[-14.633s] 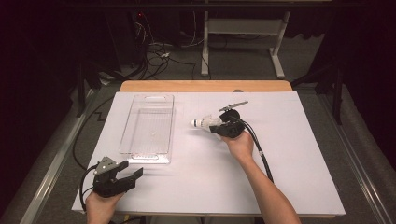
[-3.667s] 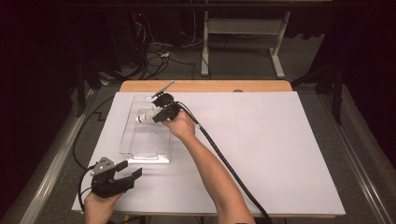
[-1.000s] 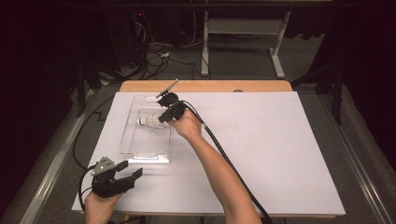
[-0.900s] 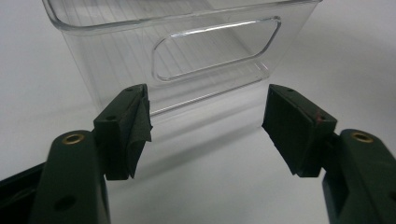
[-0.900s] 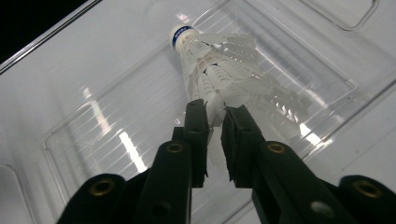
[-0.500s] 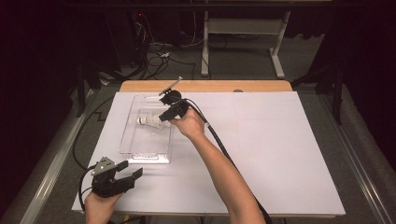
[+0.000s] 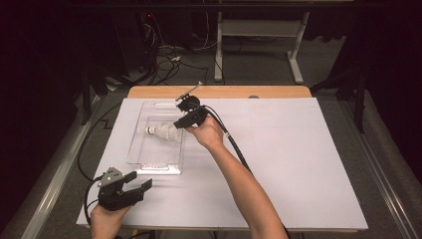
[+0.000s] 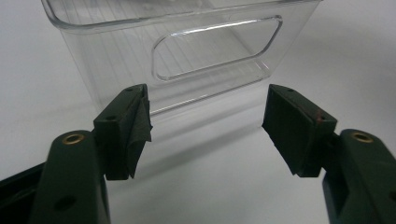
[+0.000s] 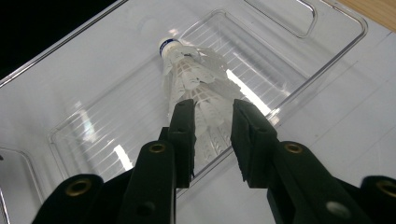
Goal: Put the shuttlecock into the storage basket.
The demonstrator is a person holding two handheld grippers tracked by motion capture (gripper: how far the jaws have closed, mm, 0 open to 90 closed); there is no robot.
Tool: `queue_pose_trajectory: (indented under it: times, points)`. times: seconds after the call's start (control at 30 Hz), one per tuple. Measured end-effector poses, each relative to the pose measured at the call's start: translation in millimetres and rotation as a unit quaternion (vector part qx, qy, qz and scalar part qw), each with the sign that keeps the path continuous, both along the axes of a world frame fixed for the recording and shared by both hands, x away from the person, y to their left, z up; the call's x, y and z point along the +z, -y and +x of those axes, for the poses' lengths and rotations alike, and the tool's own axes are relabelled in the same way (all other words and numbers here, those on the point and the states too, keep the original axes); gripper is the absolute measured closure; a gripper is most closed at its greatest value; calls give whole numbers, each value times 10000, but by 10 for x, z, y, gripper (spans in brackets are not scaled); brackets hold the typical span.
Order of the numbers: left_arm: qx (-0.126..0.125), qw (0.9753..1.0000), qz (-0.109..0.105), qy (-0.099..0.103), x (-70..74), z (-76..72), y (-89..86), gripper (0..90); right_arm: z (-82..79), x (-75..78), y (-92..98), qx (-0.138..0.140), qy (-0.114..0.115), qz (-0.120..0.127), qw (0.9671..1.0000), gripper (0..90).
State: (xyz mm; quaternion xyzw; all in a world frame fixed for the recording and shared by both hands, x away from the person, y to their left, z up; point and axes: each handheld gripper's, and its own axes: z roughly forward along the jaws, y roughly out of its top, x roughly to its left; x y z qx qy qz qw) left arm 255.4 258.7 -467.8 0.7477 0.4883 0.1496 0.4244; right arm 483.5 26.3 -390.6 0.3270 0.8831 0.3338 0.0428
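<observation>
Left gripper rests at the near left corner of the white table cover, held by the person's left hand; its jaws stand wide apart with nothing between them, as the left gripper view confirms, where bare white surface shows between the two black jaws and the end wall of the clear plastic bin stands just beyond them, apart from the pads. Farther in, the person's right forearm crosses the table toward the bin, which the high view places on the left half of the cover, lengthwise away from the person. Right gripper sits over the bin's right-hand rim; in the right gripper view its jaws are narrowed onto the feather skirt of a white shuttlecock, the pads close against the feathers on both sides. Whether the pads press the skirt or merely flank it cannot be told with certainty. Shuttlecock lies inside the bin, cork end with its blue band pointing away from the gripper, toward the bin's left wall. Beyond the cover, the wooden table edge is exposed.
</observation>
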Motion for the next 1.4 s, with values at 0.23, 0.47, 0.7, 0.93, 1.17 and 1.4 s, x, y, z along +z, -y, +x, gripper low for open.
queue_pose_trajectory:
  times: [0.23, 0.47, 0.7, 0.93, 1.17, 1.4]
  points:
    - [-2, 10000, -4, -1, 0, 0, 1, 330, -15, -7, 61, -24, 40, 100, 9999, 690]
    - [10, 10000, -10, 0, 0, -1, -1, 331, -38, 7, 127, -58, 92, 179, 9998, 661]
    - [24, 10000, -17, 1, 0, -3, -2, 331, -56, 4, 223, -124, 157, 230, 9995, 640]
    - [31, 10000, -18, -7, -2, 1, -8, 330, -64, 9, 331, -151, 184, 252, 9994, 628]
    - [35, 10000, -12, -10, -2, 0, -10, 331, -81, 16, 415, -209, 236, 289, 9991, 625]
    - [41, 10000, -16, -12, -2, -1, -12, 331, -97, -3, 526, -302, 223, 265, 9989, 621]
